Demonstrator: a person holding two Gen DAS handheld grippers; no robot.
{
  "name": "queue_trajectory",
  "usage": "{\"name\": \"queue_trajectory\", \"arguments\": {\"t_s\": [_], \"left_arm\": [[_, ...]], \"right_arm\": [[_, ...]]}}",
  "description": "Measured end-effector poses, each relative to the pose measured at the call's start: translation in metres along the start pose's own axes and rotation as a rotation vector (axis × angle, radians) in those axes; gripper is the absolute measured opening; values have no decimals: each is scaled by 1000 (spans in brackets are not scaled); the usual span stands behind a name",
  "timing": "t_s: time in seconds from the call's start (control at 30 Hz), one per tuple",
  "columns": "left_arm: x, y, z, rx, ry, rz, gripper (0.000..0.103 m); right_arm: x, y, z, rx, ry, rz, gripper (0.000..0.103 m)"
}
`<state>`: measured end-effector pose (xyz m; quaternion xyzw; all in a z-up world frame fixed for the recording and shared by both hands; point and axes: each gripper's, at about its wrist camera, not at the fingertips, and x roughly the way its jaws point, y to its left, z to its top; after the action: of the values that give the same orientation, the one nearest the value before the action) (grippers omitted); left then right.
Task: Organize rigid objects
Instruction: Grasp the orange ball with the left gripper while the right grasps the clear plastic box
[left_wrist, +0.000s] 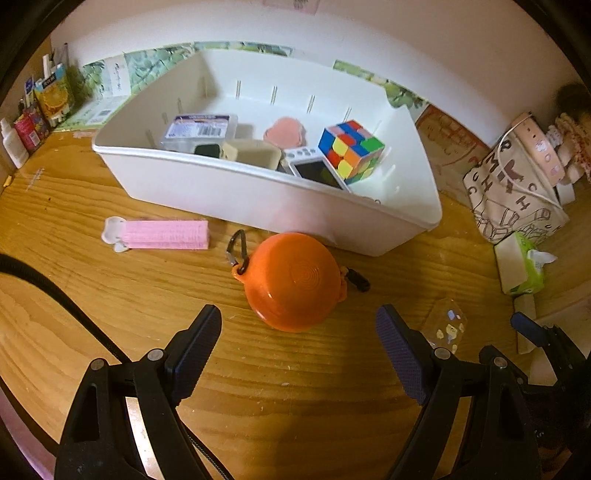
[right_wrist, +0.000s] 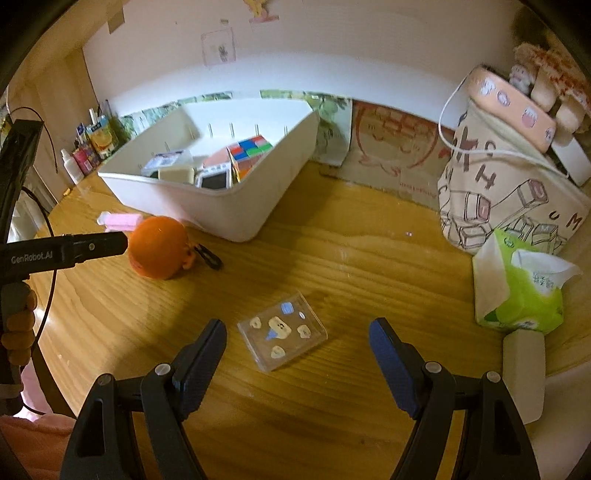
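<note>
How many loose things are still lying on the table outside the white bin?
3. A pink block lies left of the bin's front wall, an orange pouch sits just before that wall, and a clear case lies nearer, to the right. The bin may hide others.

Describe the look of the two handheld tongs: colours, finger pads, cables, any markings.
Both tongs, left and right, share a build: black plastic frames with triangular cutouts, silver rivets, and dark blue textured pads. A black cable trails beside the left one. Seen from the right wrist, the left unit's body reads "GenRobot.AI" in white; pink fabric, perhaps a sleeve, shows below.
</note>
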<state>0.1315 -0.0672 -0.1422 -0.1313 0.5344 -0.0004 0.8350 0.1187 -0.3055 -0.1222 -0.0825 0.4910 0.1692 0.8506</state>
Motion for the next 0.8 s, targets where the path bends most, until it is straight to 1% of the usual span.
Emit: {"name": "queue_trajectory", "arguments": {"t_s": [0.2, 0.4, 0.8], "left_arm": [[23, -3, 7, 8, 42, 22, 88], [43, -4, 18, 5, 69, 37, 88], [69, -10, 31, 31, 114, 72, 88]], "right_arm": [[21, -4, 4, 0, 53, 23, 80], [40, 0, 8, -6, 107, 52, 80], [65, 9, 13, -26, 182, 60, 80]]}}
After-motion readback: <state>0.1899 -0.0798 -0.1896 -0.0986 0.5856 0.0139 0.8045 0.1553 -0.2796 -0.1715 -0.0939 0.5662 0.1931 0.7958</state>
